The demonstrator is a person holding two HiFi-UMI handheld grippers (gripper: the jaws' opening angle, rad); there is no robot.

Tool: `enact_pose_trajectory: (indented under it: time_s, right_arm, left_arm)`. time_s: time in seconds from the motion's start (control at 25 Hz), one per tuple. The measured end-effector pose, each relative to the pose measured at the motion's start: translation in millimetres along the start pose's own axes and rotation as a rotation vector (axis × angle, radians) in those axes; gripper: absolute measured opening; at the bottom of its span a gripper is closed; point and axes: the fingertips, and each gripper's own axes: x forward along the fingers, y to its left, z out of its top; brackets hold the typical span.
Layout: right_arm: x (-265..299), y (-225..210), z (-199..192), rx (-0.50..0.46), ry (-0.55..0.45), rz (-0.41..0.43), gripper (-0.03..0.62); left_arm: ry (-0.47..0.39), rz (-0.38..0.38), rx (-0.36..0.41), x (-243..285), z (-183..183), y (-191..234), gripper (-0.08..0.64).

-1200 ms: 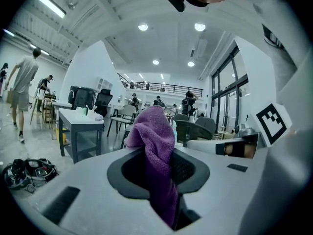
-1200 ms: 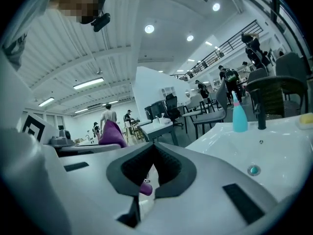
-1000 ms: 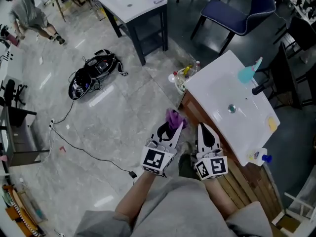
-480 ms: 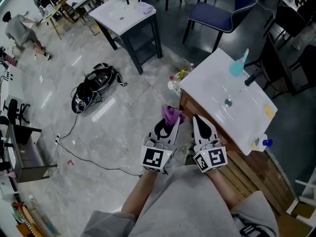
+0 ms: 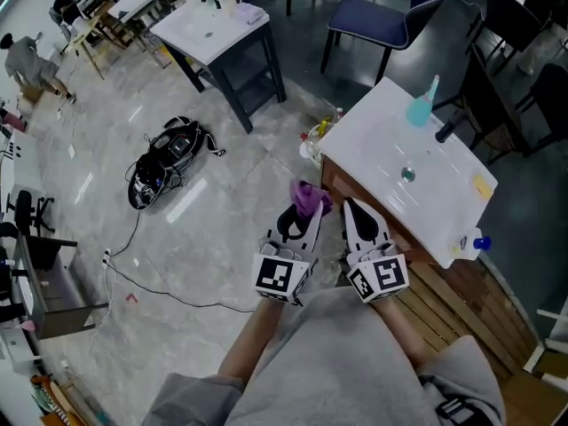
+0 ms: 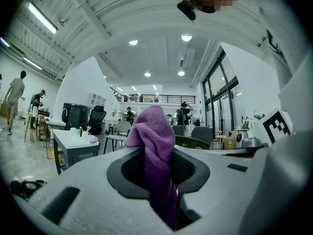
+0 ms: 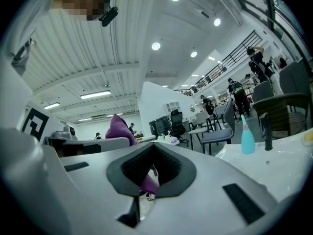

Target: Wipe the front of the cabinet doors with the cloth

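Head view: the left gripper's (image 5: pixel 311 213) jaws clamp a purple terry cloth (image 5: pixel 308 195), at nine o'clock of the brown wooden cabinet's (image 5: pixel 332 183) corner. The right gripper (image 5: pixel 351 207), its jaws together and holding nothing, sits at three o'clock of the cloth. Each cube bears only a black-and-white square marker.

Plenty of room at the left of the frame: grey floor (image 5: pixel 222 220) runs open, broken only by a black bag (image 5: pixel 167 149) with tangled cables at centre-left and a thin cable (image 5: pixel 164 282) trailing across the lower left.

Right of centre it gets tight. The left gripper (image 5: pixel 304 213) and right gripper (image 5: pixel 353 209) sit side by side, close up to the cabinet front (image 5: pixel 340 187). The purple cloth (image 5: pixel 309 195) pinched in the left jaws fills the gap there, and the right jaws are pressed together.

Bottles (image 5: pixel 318 138) crowd the floor at the cabinet's far corner. The white top (image 5: pixel 382 153) overhangs, with a teal bottle (image 5: pixel 420 109) and faucet (image 5: pixel 444 131) along its upper edge.
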Motion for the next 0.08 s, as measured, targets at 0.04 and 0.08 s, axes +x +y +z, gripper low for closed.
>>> enact_pose_trajectory:
  time_s: [0.04, 0.08]
  right_arm:
    - [-0.2, -0.6, -0.3, -0.001, 0.0, -0.001, 0.008]
    - [-0.4, -1.3, -0.7, -0.001, 0.0, -0.003, 0.008]
  left_arm:
    - [0.0, -0.003, -0.001, 1.1, -0.6, -0.8, 0.097]
    - [0.001, -0.006, -0.002, 2.2, -1.3, -1.6, 0.097]
